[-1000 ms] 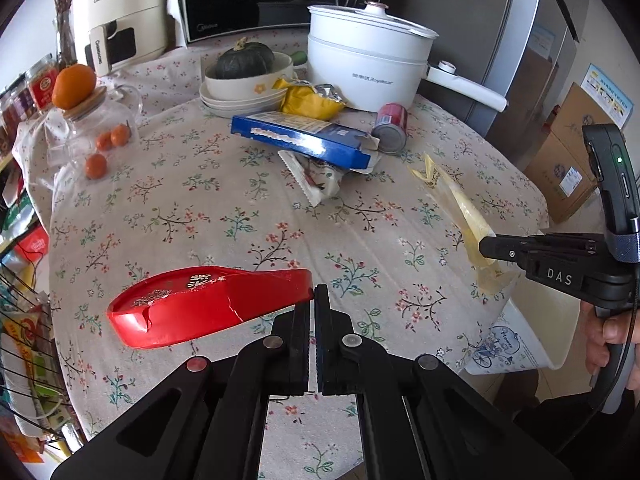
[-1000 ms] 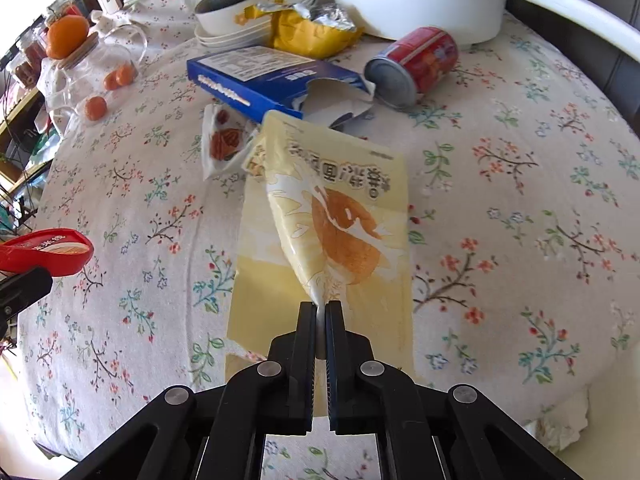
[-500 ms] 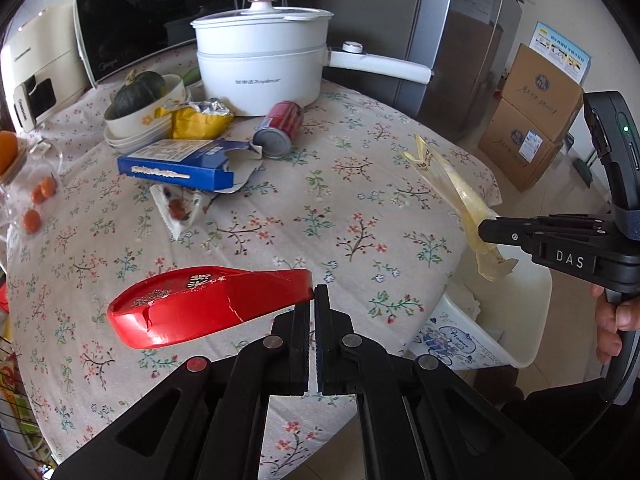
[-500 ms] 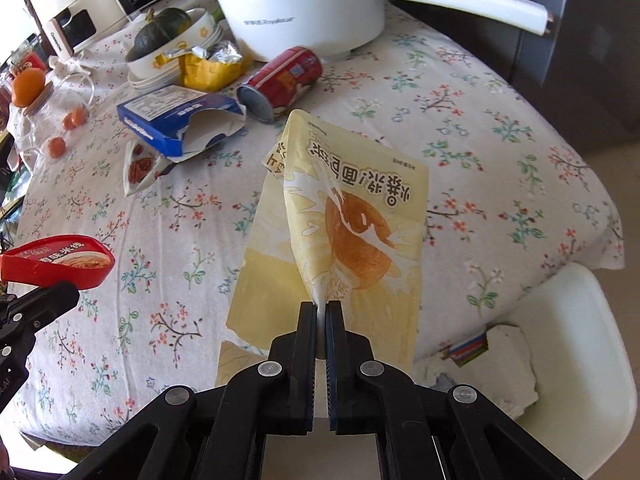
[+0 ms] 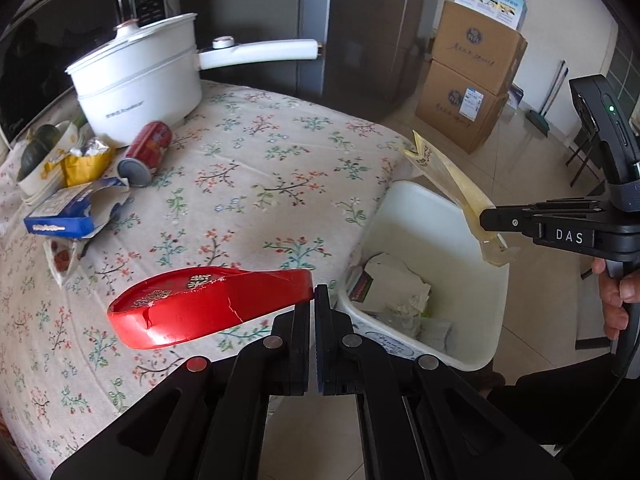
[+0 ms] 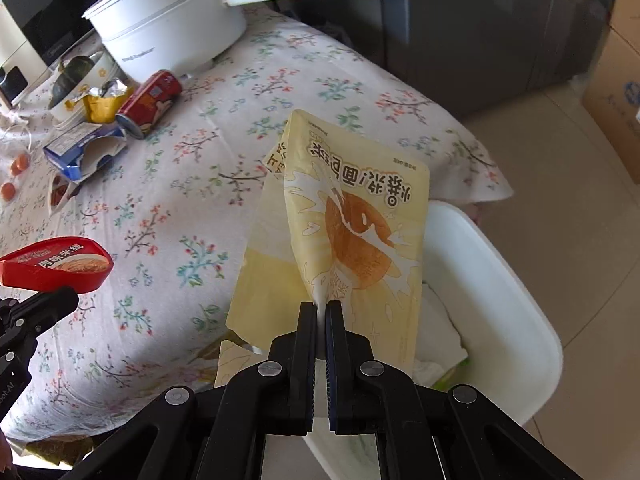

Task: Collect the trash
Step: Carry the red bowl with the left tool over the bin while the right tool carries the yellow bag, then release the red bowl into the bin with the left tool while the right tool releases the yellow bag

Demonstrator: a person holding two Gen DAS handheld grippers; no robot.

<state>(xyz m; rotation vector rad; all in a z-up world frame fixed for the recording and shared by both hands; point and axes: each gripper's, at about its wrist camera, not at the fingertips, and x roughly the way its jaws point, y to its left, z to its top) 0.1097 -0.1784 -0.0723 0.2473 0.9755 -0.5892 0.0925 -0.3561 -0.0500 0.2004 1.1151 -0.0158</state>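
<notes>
While the left gripper [image 5: 313, 300] has its jaws pinched tight on the rim of a cracked red plastic lid [image 5: 208, 306], that lid juts out to the left above the near edge of the table [image 5: 248, 184], clear of the flowered cloth. The right gripper [image 6: 323, 312], jaws likewise pressed together, grips the lower corner of a pale yellow snack bag [image 6: 352, 232], which hangs over the table's right-hand edge and the white bin [image 6: 492, 264] standing on the floor just beside it. From the left wrist view the bag [image 5: 452, 184] shows edge-on, slanting above the bin's [image 5: 420, 208] far rim, with a hand [image 5: 616, 292] on the right gripper's handle. Crumpled paper and wrappers [image 5: 392, 288] already lie inside the bin. Back on the table, toward its far left corner, a red can [image 5: 148, 152] lies on its side just in front of a white electric pot [image 5: 140, 84]. A torn blue box [image 5: 76, 212] sits near the can, a small torn wrapper [image 5: 60, 256] lies just in front of the box, and a crumpled yellow packet [image 5: 86, 160] rests against a stack of bowls holding a dark green squash [image 5: 34, 154]. Cardboard boxes [image 5: 472, 76] stand on the tiled floor beyond the table.
</notes>
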